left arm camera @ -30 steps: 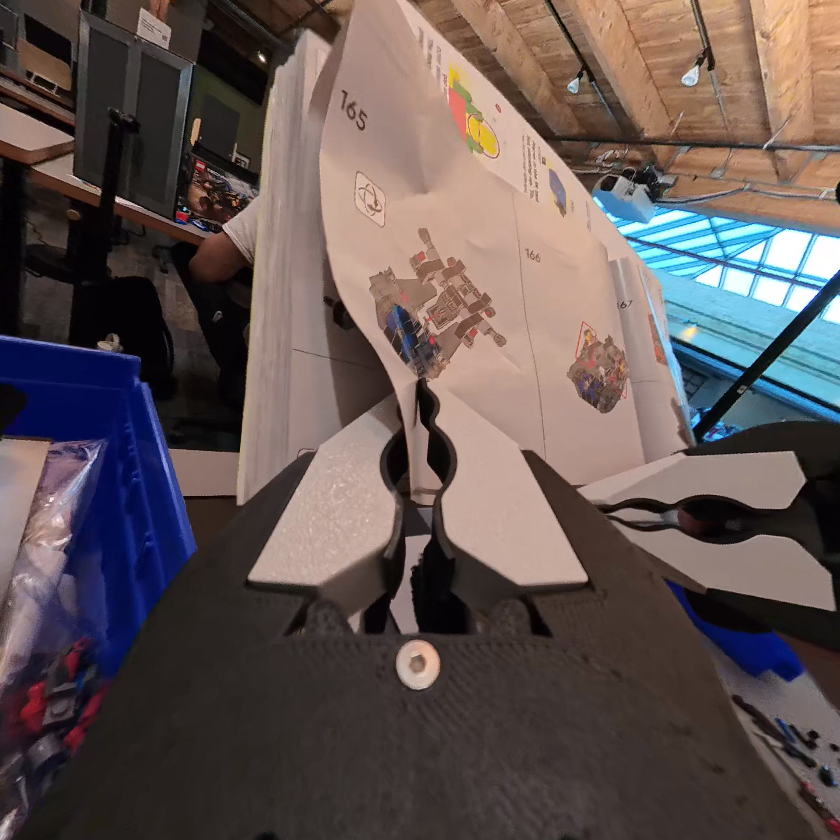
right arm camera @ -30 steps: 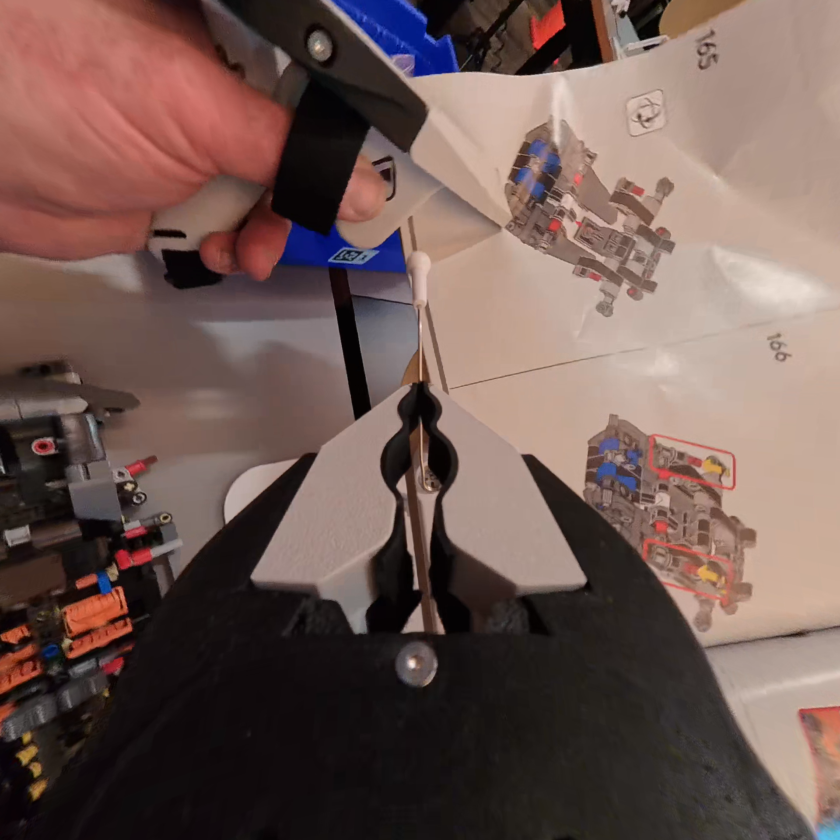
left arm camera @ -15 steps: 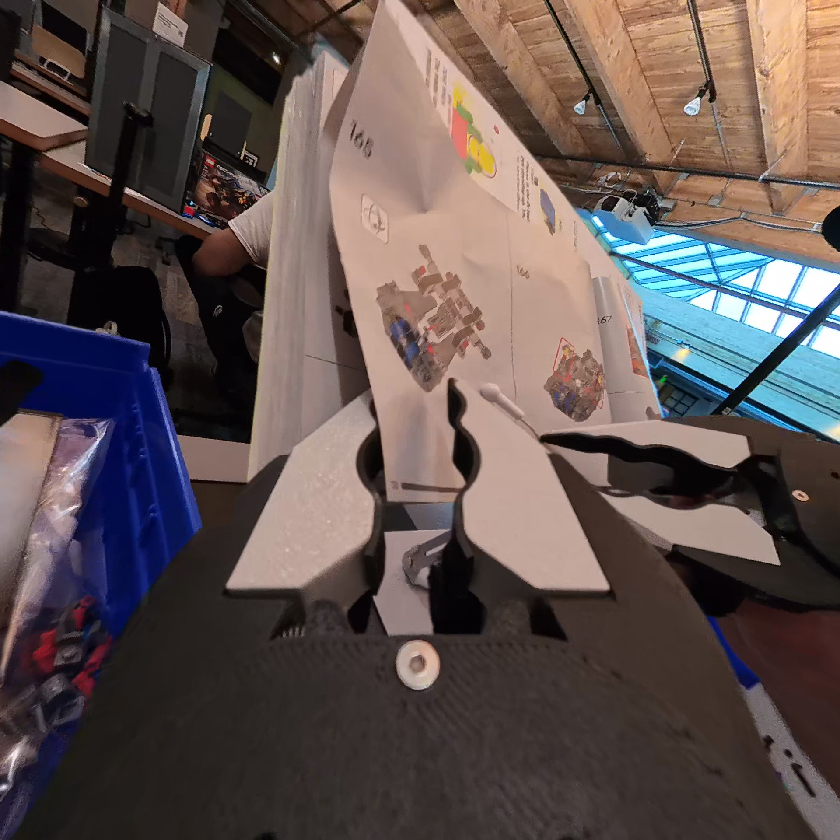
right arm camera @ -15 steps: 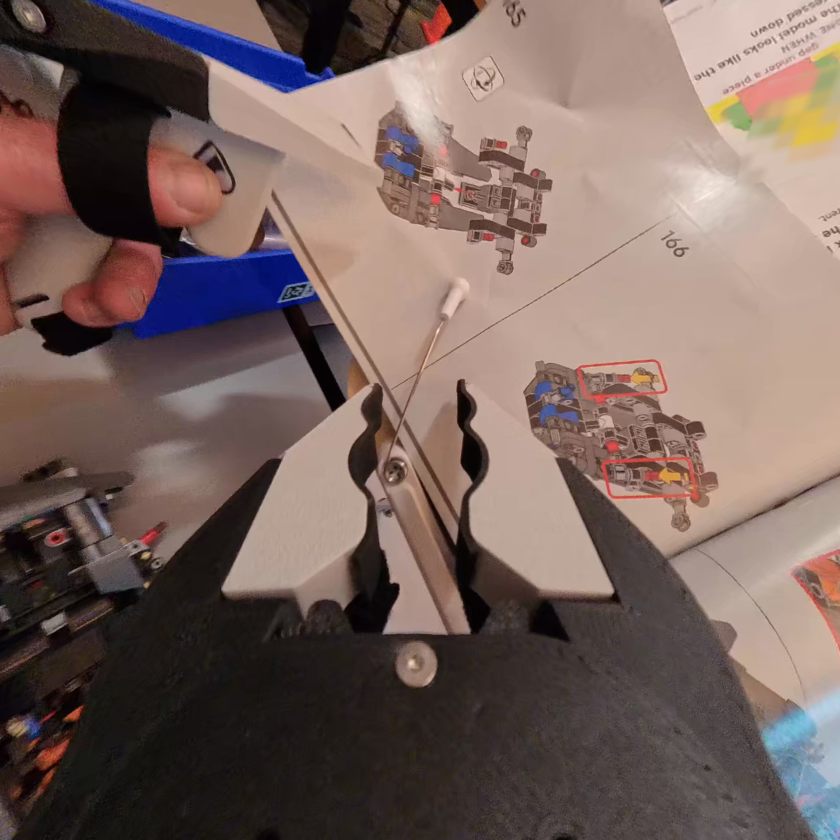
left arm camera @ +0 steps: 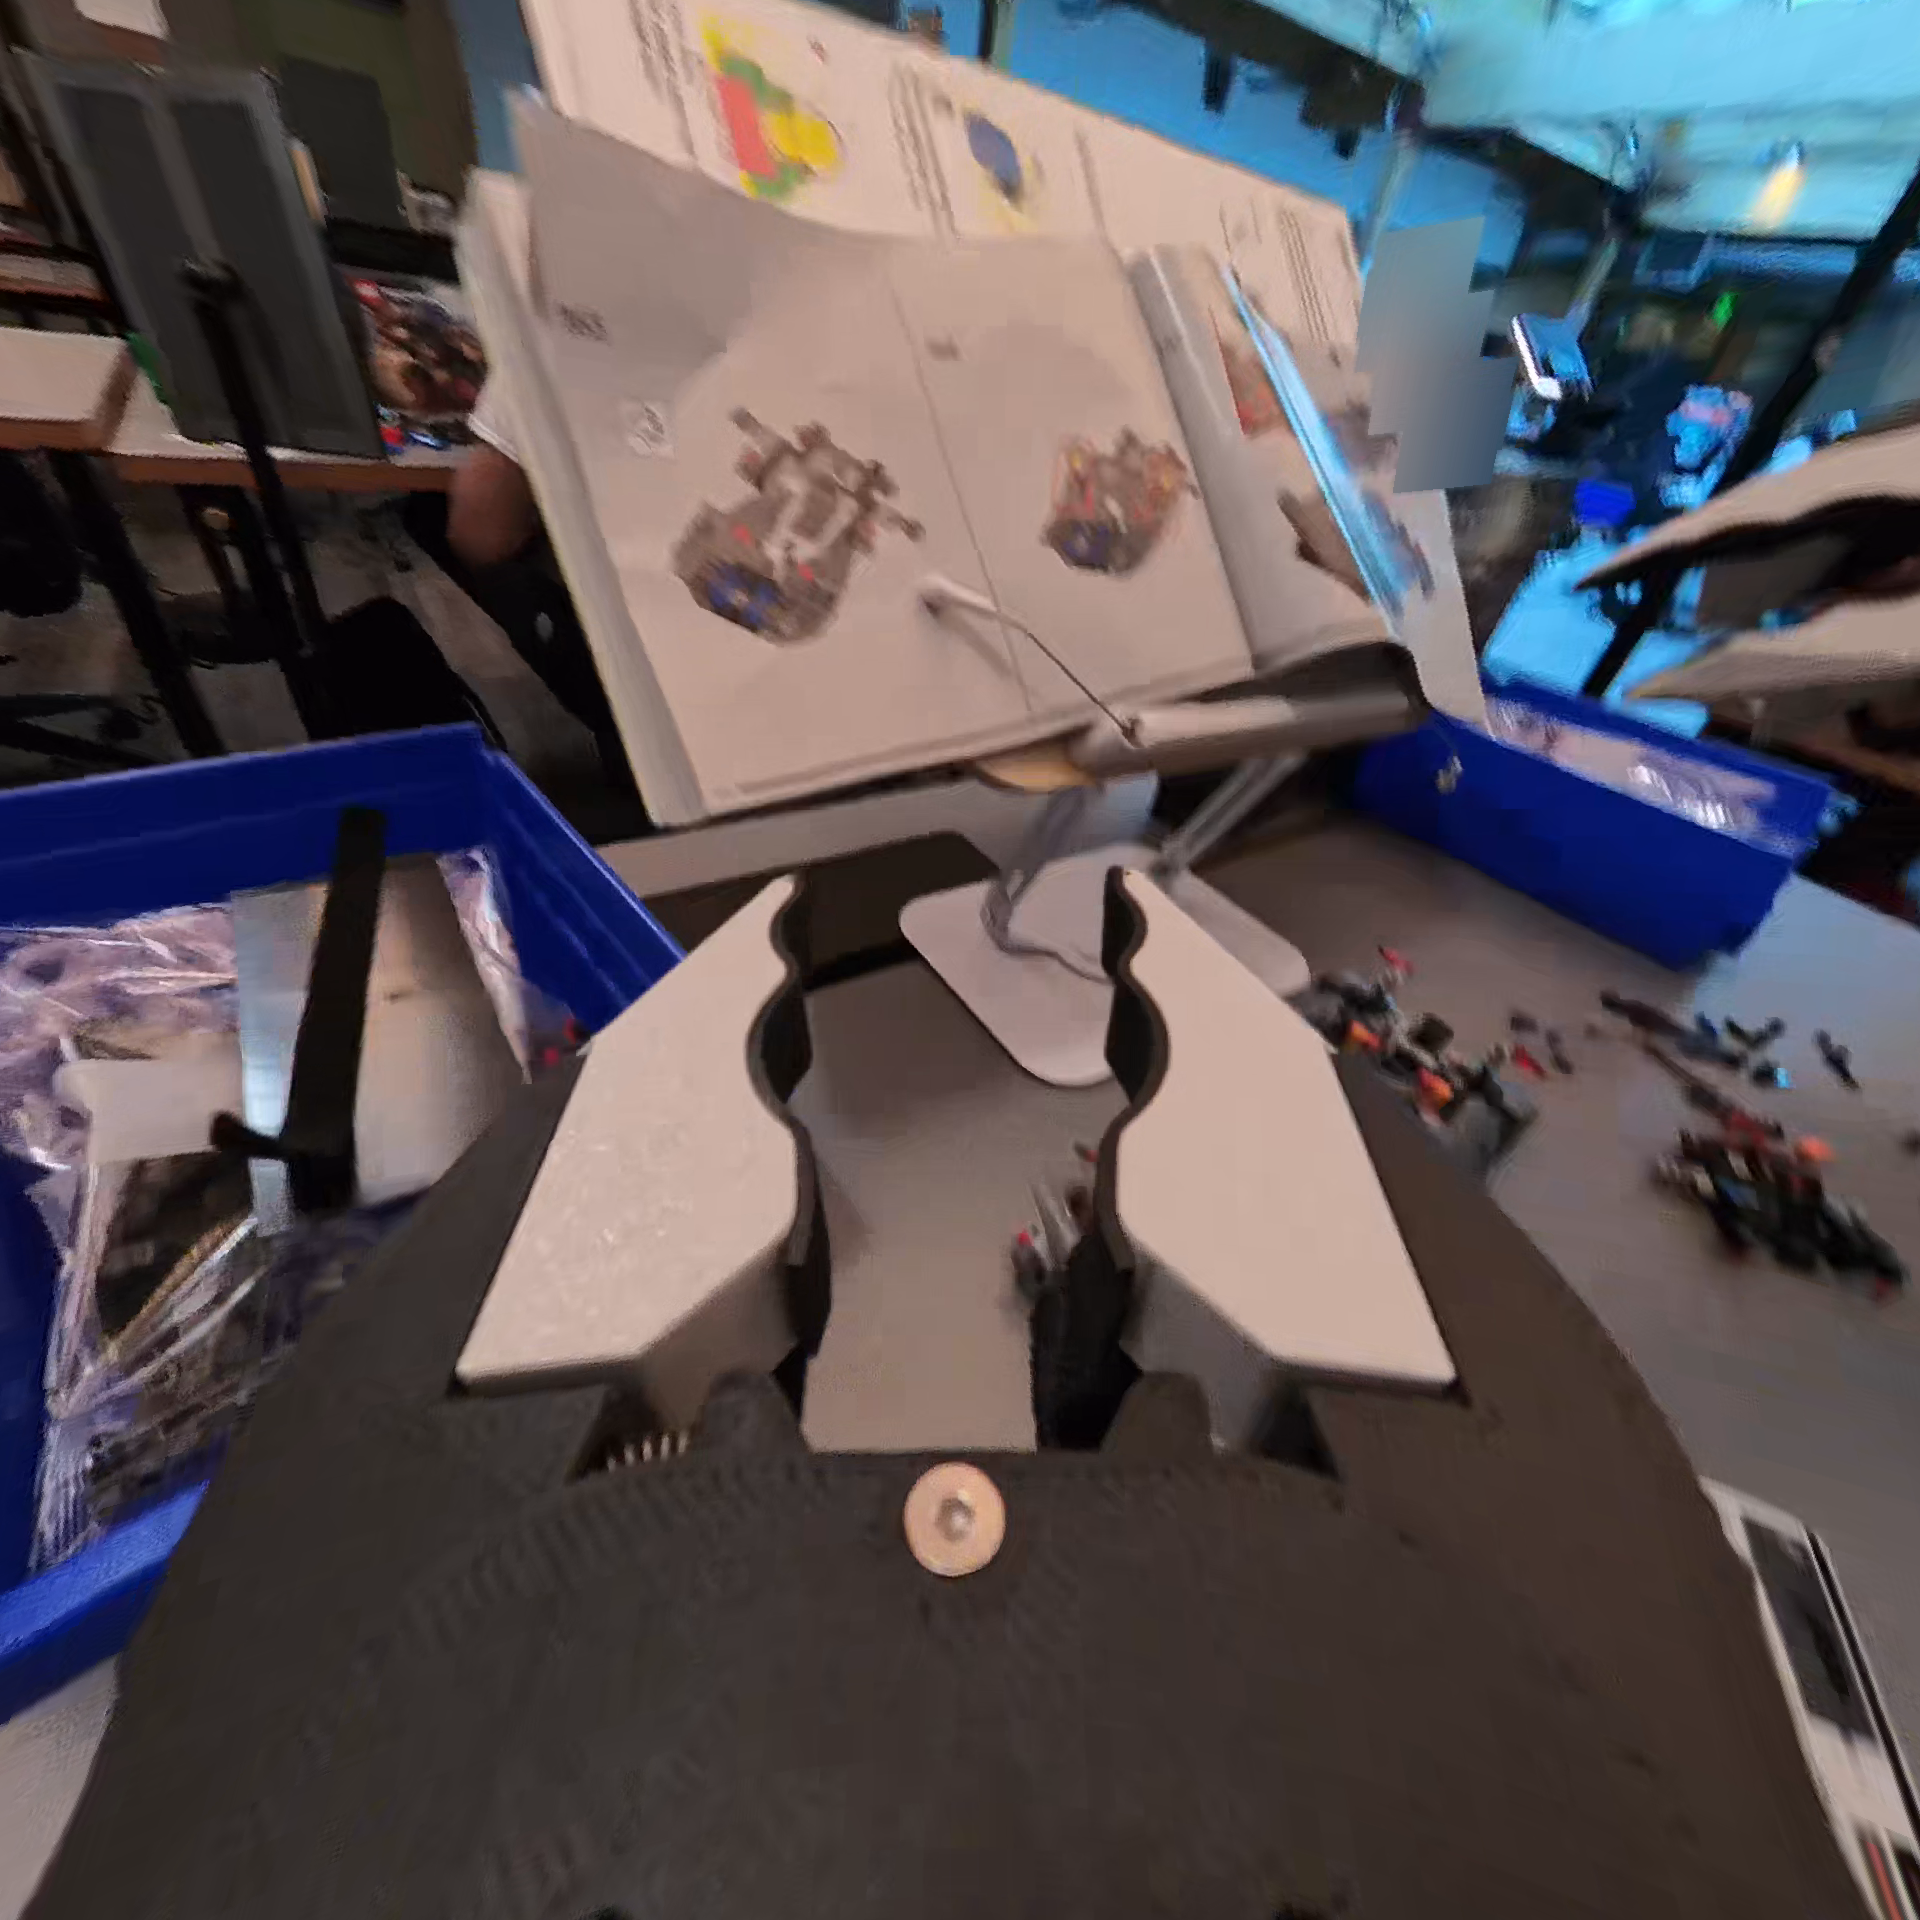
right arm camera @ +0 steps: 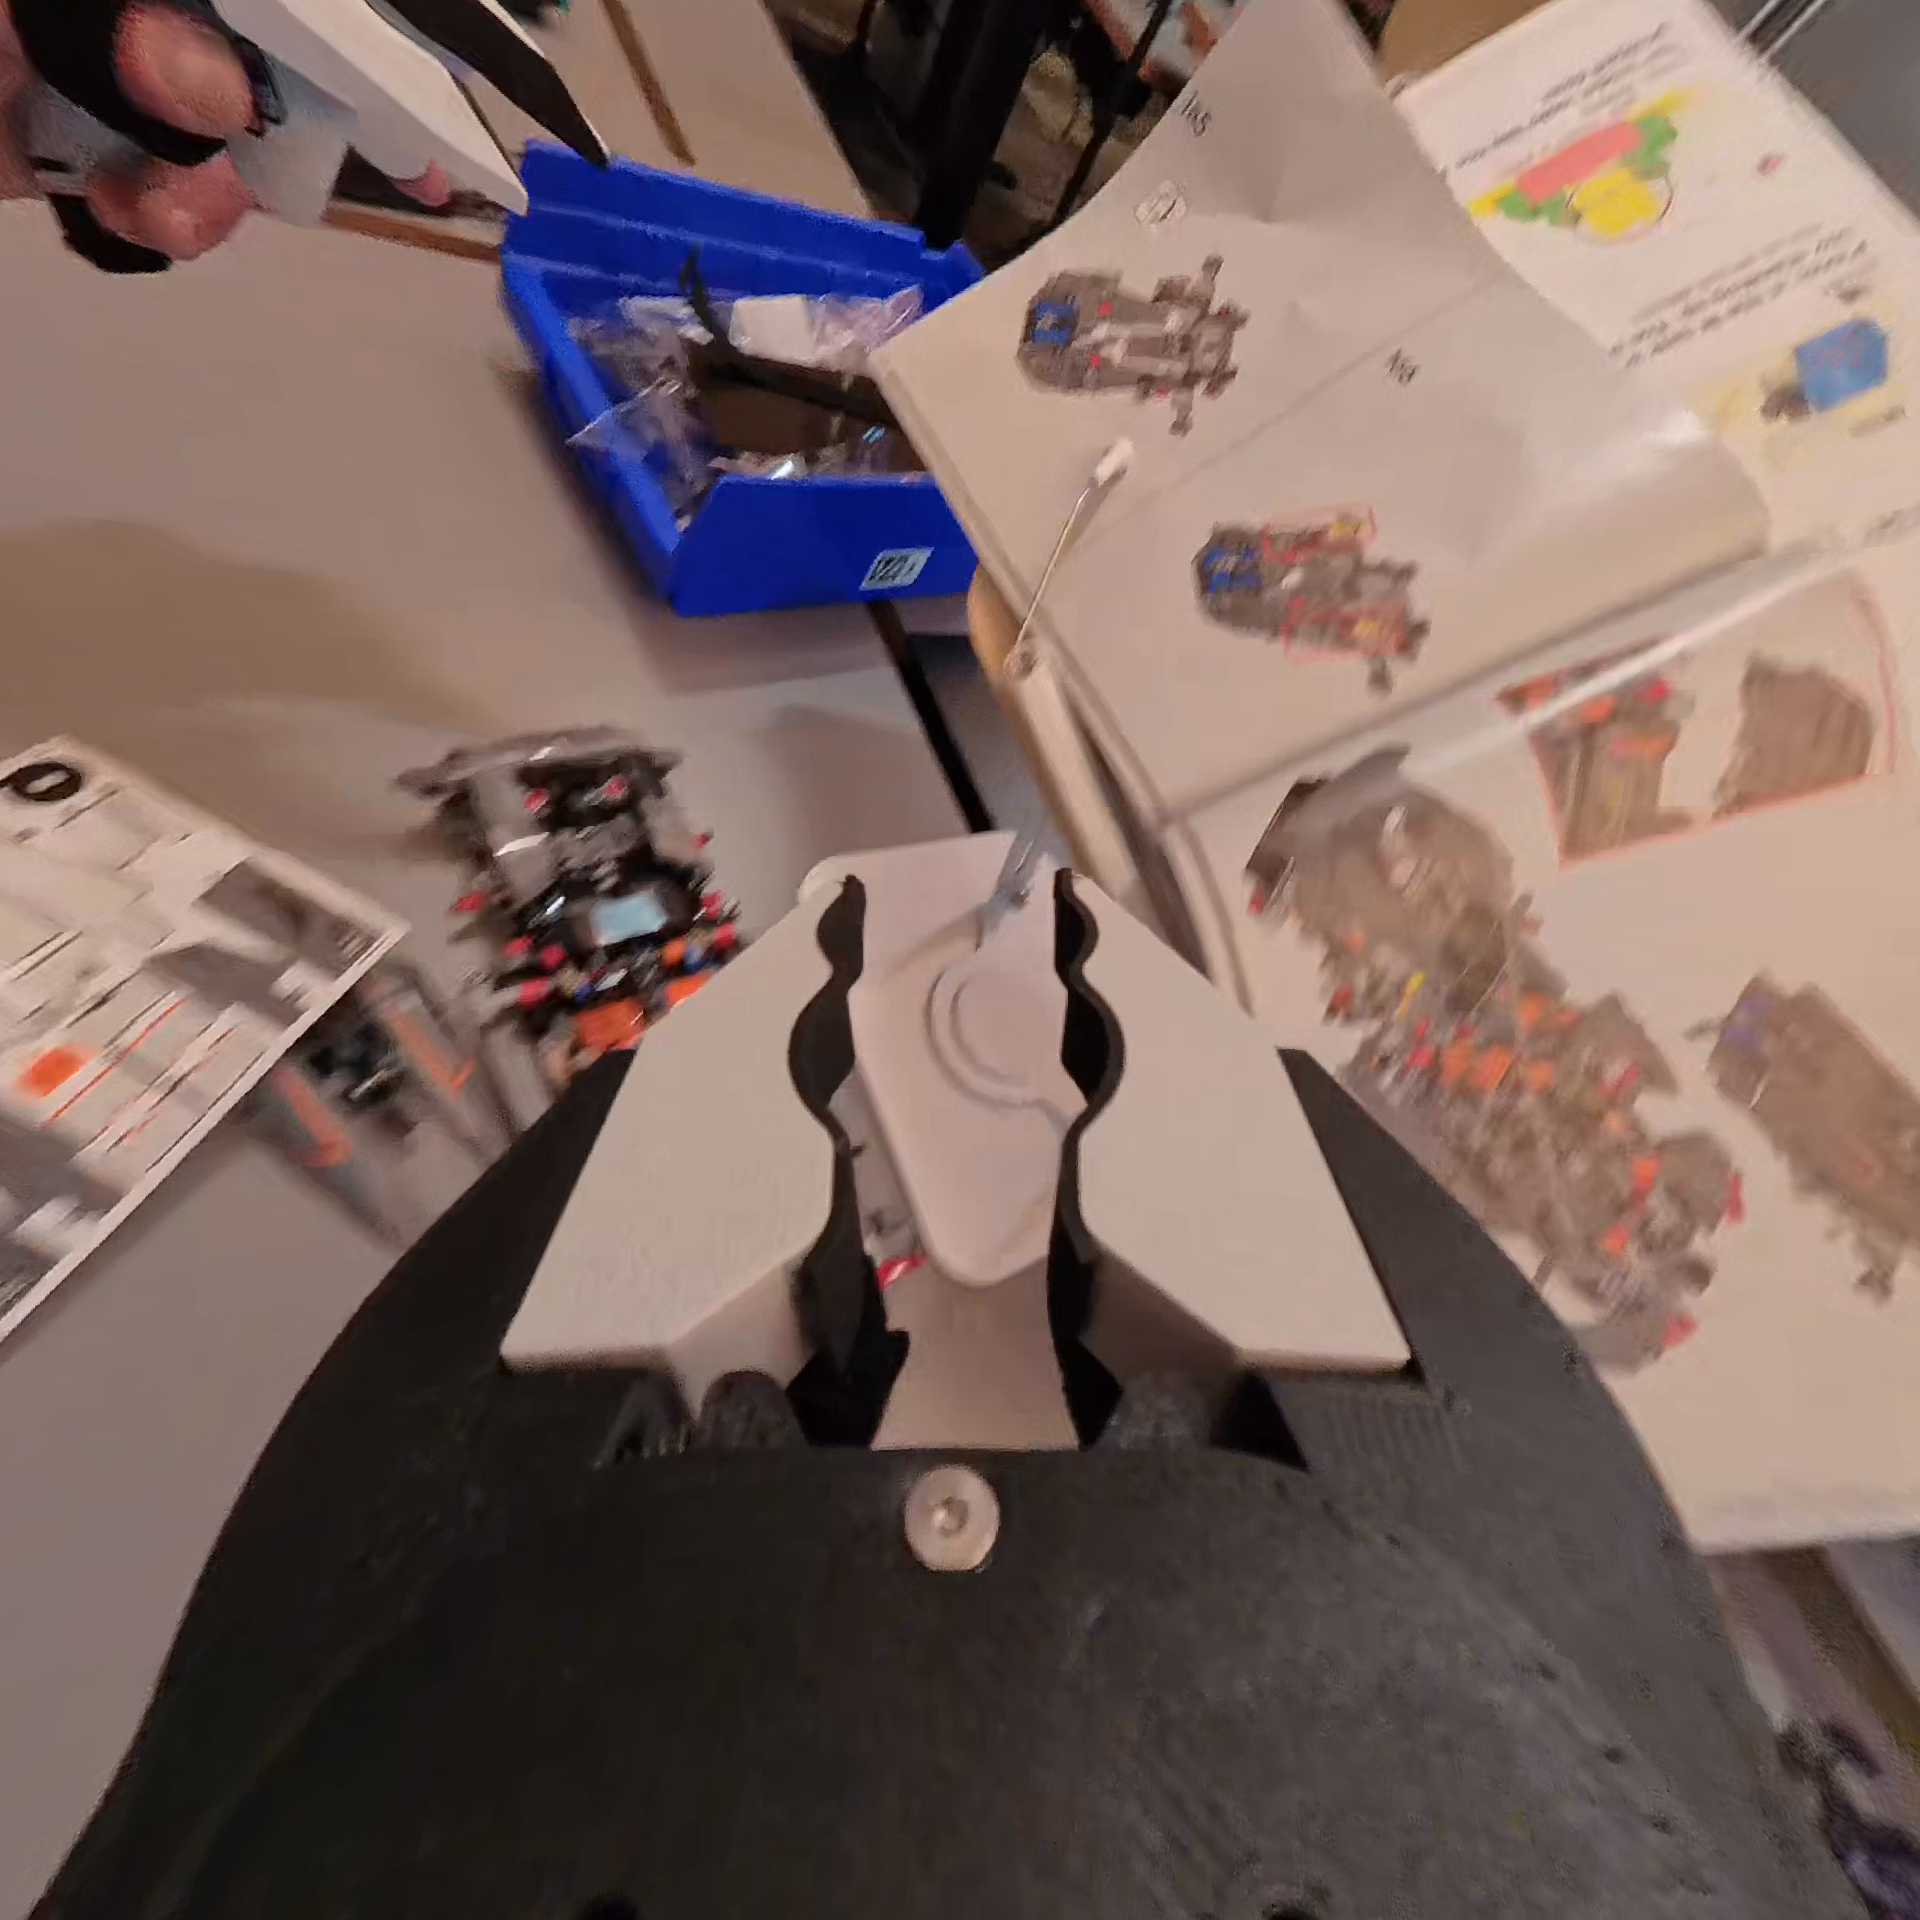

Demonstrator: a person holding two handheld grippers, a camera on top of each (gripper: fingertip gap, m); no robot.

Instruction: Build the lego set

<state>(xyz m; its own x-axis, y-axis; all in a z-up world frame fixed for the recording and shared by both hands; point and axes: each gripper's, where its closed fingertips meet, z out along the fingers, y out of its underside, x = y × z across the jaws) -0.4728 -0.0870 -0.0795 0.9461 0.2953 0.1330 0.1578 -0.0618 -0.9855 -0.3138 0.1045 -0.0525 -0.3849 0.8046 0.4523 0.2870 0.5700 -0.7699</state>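
Both claws are held spread and empty over the grey table (left arm camera: 1621, 1382) — the left claw (left arm camera: 951, 1039) with bare surface ahead of it, the right claw (right arm camera: 956, 997) above the white stand base (right arm camera: 987, 1091). The instruction booklet (left arm camera: 831, 499) is propped open on that stand, pinned by a wire page holder (left arm camera: 1023, 634). Loose lego pieces (left arm camera: 1766, 1184) and the part-built model (right arm camera: 592, 894) are smeared by motion blur; the blue bin (right arm camera: 769, 540) is partly covered by the page. A second ago the page was pinched by the left claw and the wire by the right — both have been released
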